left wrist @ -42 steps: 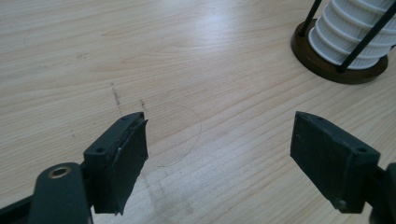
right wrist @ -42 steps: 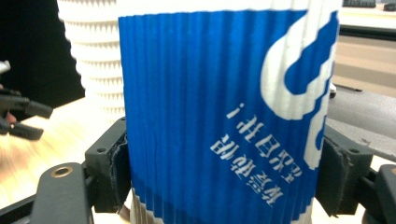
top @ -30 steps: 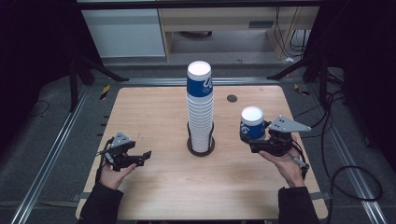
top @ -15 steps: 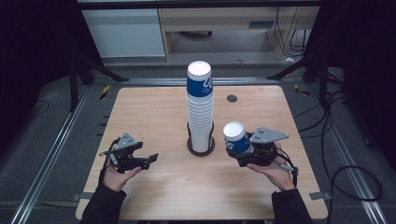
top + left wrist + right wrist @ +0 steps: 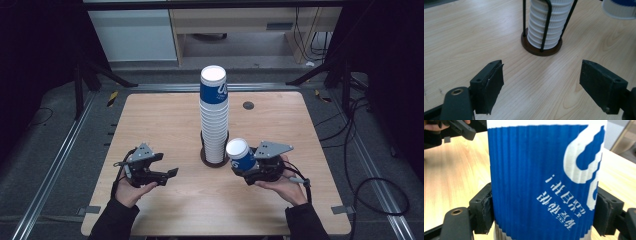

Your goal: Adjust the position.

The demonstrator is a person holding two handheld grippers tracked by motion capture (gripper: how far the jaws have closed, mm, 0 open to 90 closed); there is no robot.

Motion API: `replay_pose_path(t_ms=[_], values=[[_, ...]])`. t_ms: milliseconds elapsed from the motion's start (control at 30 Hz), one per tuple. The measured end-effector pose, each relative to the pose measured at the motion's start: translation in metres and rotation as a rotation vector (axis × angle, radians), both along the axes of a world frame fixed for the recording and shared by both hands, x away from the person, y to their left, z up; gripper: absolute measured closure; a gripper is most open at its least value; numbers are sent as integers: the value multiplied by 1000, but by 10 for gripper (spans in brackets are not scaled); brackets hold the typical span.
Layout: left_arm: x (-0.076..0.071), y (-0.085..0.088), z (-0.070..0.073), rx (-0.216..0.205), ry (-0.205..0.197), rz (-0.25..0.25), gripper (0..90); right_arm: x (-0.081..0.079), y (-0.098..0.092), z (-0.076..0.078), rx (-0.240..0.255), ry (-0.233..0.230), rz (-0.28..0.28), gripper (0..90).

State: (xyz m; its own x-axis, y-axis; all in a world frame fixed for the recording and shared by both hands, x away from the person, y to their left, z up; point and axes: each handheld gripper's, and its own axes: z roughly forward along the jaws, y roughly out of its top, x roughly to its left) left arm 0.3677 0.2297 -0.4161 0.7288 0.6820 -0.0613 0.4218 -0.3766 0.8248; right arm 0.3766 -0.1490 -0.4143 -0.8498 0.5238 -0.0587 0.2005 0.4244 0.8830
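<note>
Carried inward and lower over the past second, the single blue-and-white paper cup (image 5: 240, 154) now hangs just beside the foot of the tall cup stack (image 5: 214, 117), tilted with its white mouth turned up and toward the stack. Right tongs (image 5: 245, 165) pinch the cup across its ribbed blue wall, a black pad pressed to each side in the right gripper view, where the printed lettering reads upside down. Left tongs (image 5: 167, 175) have drifted a little nearer the stack too; they stand spread and hold nothing, aimed at the stack's base from its other side.

Nested cups make the stack a ridged white column capped by one blue cup. It stands in a holder (image 5: 541, 48) with a dark round base and thin black wire uprights. Under everything lies the surface (image 5: 150, 115), pale wood-grain board with rounded corners and a small dark round fitting (image 5: 248, 105) beyond the stack.

Risk from here looks twofold. Thin corrugated paper gives easily, so a harder squeeze by the right tongs could crease or crush the cup wall. With the cup so close to the tall, narrow column, a careless sideways sweep could also knock the stack askew or catch a wire upright.
</note>
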Motion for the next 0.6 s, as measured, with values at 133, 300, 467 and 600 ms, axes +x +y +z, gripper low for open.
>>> replay_pose_path(t_ms=[133,300,467,600], values=[[-3,-7,5,-7,-8,-30,185,1,9,-4,-14,8,30,207],[-5,-13,9,-9,-8,-56,183,0,16,-5,-18,15,51,207],[-5,-20,13,-23,-4,-85,180,-2,24,-7,-21,25,79,207],[-4,-25,16,-35,-8,-96,179,-2,29,-9,-27,31,91,208]])
